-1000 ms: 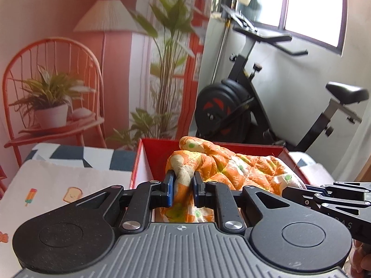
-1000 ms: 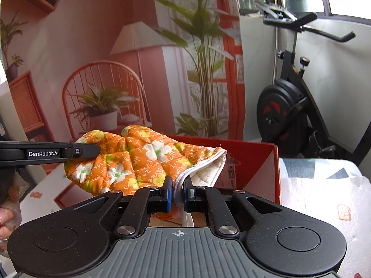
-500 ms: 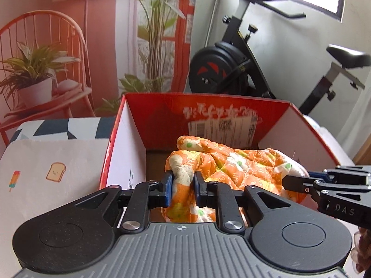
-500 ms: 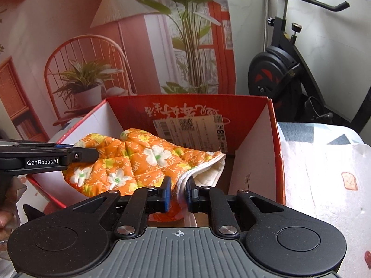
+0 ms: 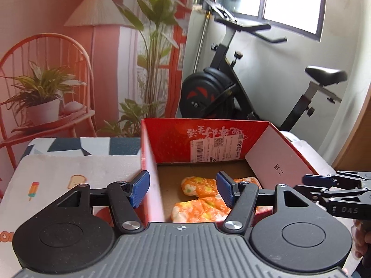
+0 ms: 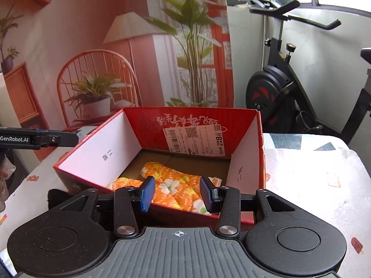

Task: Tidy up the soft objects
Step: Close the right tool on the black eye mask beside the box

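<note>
- The setting is a room with a printed backdrop of a lamp, a chair and plants; an exercise bike (image 6: 289,88) stands behind a worktop (image 6: 308,176) covered in a patterned cloth.
- A red cardboard box (image 6: 245,153) sits open-topped on the worktop, with white inner flaps, a brown floor and a shipping label on its far wall.
- The task's thing, a quilted orange mitt (image 6: 176,190) with a flower print and pale lining, lies slumped on the box floor, toward the near wall.
- The left claw (image 5: 183,191) is spread wide and holds nothing; its left finger sits outside the box's left wall.
- The right claw (image 6: 177,193) is likewise spread and empty, poised above the near wall and apart from the mitt.
- Risk: the box is light card with loose flaps; a descending finger could catch a wall and shift or tip it.
- Risk: the mitt is soft and folds on itself, so any later pinch may take only one layer and slip.
- Whether more soft items remain cannot be told.
</note>
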Action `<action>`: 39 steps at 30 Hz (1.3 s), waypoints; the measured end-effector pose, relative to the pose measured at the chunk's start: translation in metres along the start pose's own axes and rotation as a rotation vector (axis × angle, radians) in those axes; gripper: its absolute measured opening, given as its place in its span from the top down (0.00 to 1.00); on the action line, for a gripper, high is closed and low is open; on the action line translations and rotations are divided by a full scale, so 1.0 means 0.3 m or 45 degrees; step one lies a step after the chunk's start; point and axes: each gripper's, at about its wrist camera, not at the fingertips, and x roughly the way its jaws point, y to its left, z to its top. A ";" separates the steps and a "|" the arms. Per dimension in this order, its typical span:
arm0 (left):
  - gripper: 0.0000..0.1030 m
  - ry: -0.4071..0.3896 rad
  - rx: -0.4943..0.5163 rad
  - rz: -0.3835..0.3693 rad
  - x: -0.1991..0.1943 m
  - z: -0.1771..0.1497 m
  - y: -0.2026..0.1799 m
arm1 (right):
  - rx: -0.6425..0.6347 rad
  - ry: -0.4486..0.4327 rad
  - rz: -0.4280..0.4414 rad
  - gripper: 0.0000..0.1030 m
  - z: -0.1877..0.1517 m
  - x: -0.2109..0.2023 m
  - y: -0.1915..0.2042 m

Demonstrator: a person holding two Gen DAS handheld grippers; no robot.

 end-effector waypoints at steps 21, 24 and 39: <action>0.38 0.103 -0.096 -0.110 -0.047 -0.270 0.118 | -0.081 0.060 0.020 0.55 -0.146 -0.050 0.074; 0.42 0.114 -0.117 -0.112 -0.032 -0.276 0.129 | -0.072 0.093 0.027 0.55 -0.171 -0.019 0.073; 0.77 0.190 -0.089 -0.093 0.037 -0.290 0.130 | 0.010 0.200 0.082 0.55 -0.207 0.080 0.012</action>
